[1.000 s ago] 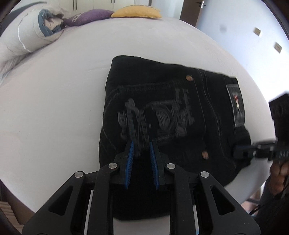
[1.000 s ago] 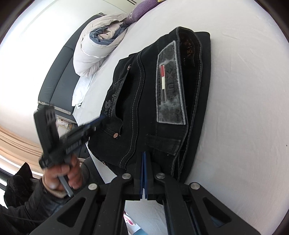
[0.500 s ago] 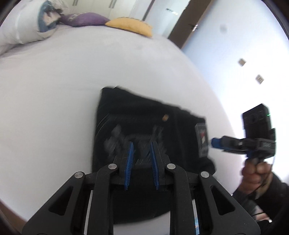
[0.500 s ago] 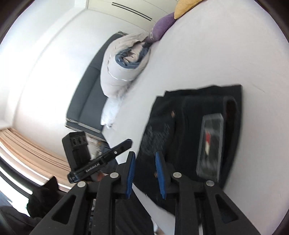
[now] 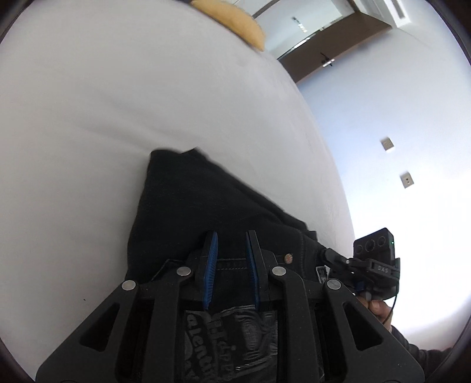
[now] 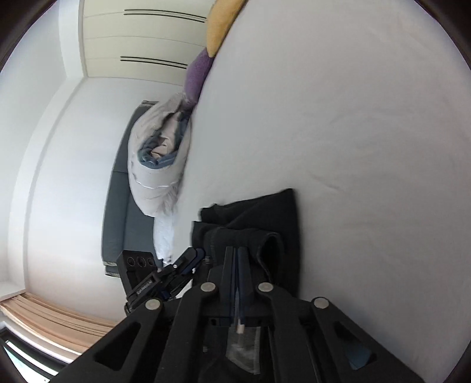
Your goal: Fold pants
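Both grippers had drawn back low over the pants point(image 5: 188, 212); left gripper point(image 5: 229, 259) gaped empty, right gripper point(image 6: 238, 265) was closed; folding looked nearly finished.

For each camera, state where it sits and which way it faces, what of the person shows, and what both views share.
Left wrist: sits on the left gripper, looking along its parted blue fingers over the black pants and white bed toward a door; the right gripper shows at right.
Right wrist: sits on the right gripper, fingers nearly together on the pants, facing the rolled duvet and wardrobe; the left gripper shows at left.
Shared: pants, bed, yellow pillow.
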`<state>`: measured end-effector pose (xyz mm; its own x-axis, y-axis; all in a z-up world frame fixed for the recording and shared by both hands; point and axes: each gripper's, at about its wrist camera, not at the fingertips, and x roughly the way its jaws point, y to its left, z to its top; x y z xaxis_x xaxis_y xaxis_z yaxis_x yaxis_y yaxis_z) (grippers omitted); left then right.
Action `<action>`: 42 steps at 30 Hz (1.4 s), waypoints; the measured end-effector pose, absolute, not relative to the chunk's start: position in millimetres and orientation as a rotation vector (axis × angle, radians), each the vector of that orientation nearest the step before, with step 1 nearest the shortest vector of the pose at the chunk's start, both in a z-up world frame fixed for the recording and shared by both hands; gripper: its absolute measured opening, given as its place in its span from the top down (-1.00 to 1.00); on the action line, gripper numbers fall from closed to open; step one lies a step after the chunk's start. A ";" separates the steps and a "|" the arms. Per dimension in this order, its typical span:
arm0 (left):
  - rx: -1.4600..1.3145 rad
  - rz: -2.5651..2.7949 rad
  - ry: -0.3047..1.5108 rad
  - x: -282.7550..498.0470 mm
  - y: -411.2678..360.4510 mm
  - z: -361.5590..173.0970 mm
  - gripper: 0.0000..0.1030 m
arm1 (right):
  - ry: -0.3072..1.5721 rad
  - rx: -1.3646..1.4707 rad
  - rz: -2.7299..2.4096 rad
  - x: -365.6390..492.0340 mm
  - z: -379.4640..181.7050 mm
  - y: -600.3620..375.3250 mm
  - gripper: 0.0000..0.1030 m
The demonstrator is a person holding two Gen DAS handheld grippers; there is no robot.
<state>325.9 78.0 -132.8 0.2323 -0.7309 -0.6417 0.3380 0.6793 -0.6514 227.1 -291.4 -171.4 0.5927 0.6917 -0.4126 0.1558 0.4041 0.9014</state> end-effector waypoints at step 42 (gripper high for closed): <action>-0.190 -0.661 1.231 282.1 133.1 -143.6 -0.49 | 1.170 0.941 0.318 200.1 -164.9 -257.4 -0.23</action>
<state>282.1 133.1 -143.6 0.1751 -0.5614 -0.8088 0.3642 0.8002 -0.4766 200.1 -257.4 -164.9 0.3984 0.6575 -0.6395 0.2433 0.5965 0.7648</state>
